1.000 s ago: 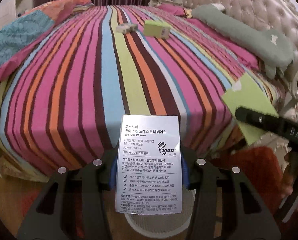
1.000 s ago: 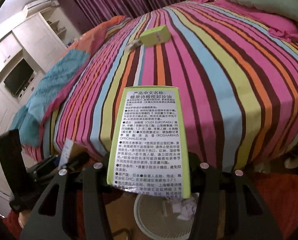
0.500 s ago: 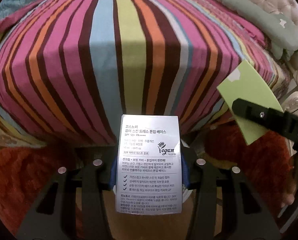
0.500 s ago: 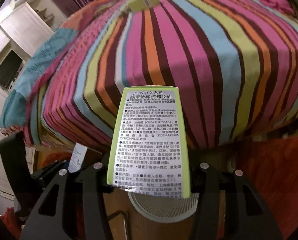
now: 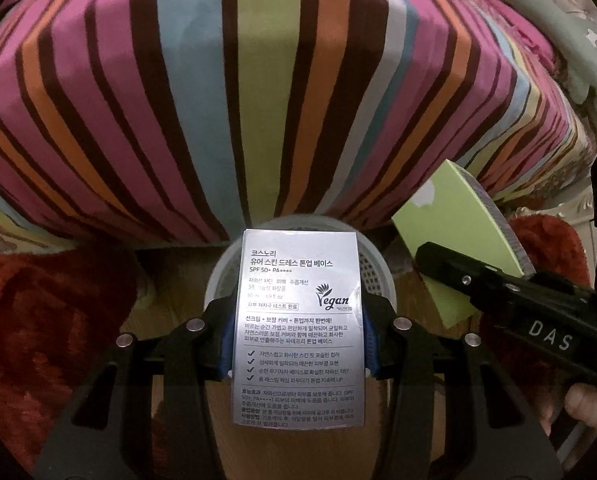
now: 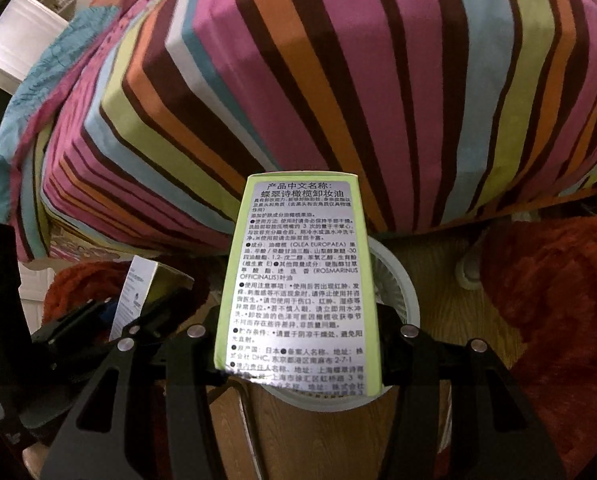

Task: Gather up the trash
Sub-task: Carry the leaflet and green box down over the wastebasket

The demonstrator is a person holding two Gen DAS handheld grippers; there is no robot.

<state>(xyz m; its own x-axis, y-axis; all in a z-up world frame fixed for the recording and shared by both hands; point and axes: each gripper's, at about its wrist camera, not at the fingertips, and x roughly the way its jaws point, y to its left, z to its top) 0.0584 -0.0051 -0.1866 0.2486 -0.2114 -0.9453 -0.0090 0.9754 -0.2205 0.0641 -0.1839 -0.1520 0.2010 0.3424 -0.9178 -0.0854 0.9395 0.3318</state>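
Note:
My left gripper (image 5: 298,344) is shut on a silver-white box (image 5: 298,320) with Korean print, held over a white mesh wastebasket (image 5: 374,272) on the wooden floor. My right gripper (image 6: 298,344) is shut on a lime-green box (image 6: 298,280) with a silver Chinese label, held above the same wastebasket (image 6: 398,284). The green box (image 5: 458,240) and right gripper (image 5: 510,312) show at the right of the left wrist view. The silver-white box (image 6: 138,292) and left gripper show at the left of the right wrist view.
The striped bed (image 5: 258,100) rises just beyond the basket, its edge overhanging. Red shaggy rugs (image 5: 38,320) (image 6: 558,300) lie on both sides of the wooden floor. A grey-green pillow (image 5: 558,32) lies on the bed's right side. White cabinets (image 6: 18,40) stand at far left.
Both grippers have tilted down and moved lower with their boxes. The bed top with the other boxes has left view and the wastebasket now sits under both held boxes.

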